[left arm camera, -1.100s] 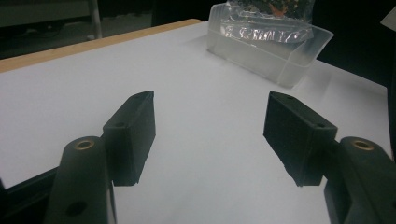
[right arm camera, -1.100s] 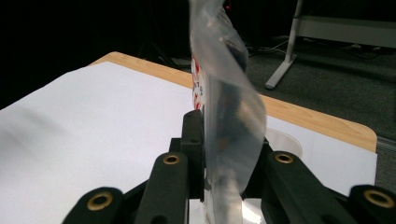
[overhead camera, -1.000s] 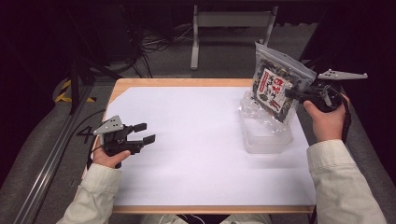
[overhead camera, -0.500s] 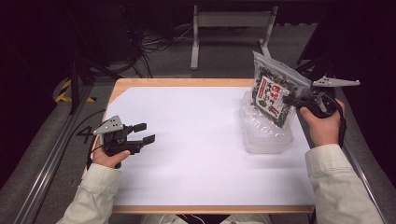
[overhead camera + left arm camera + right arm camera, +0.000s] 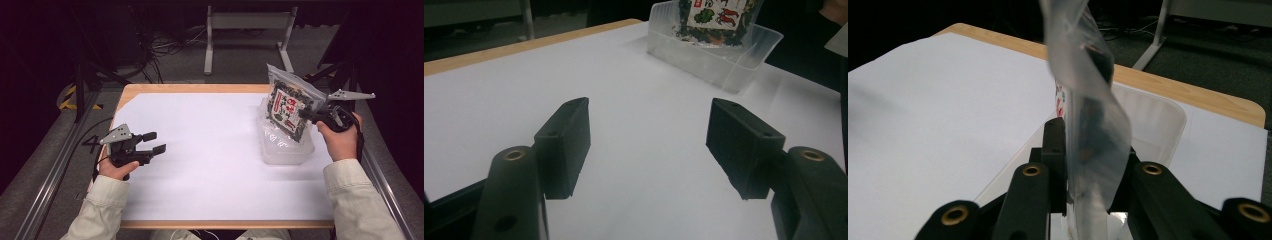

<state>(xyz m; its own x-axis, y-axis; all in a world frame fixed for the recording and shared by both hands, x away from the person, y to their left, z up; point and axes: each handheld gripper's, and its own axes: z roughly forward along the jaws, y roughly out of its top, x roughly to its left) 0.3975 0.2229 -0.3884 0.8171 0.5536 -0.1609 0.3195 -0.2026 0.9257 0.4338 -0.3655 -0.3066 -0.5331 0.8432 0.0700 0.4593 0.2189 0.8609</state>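
1. We see a red-and-white label on the bag (image 5: 289, 107); its writing is too small to read.
2. Just below the right gripper (image 5: 306, 115) sits a clear plastic tub (image 5: 285, 145), with the bag's lower end in it.
3. Our right gripper pinches the bag upright; the left gripper (image 5: 152, 142), jaws wide and empty, rests on the white table (image 5: 210, 145), well apart from the tub.

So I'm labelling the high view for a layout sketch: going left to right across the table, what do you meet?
Left gripper, jaws open, on the white sheet → clear plastic container → right gripper, shut on the snack bag held over the container, so the bag's own place in the order is unclear.
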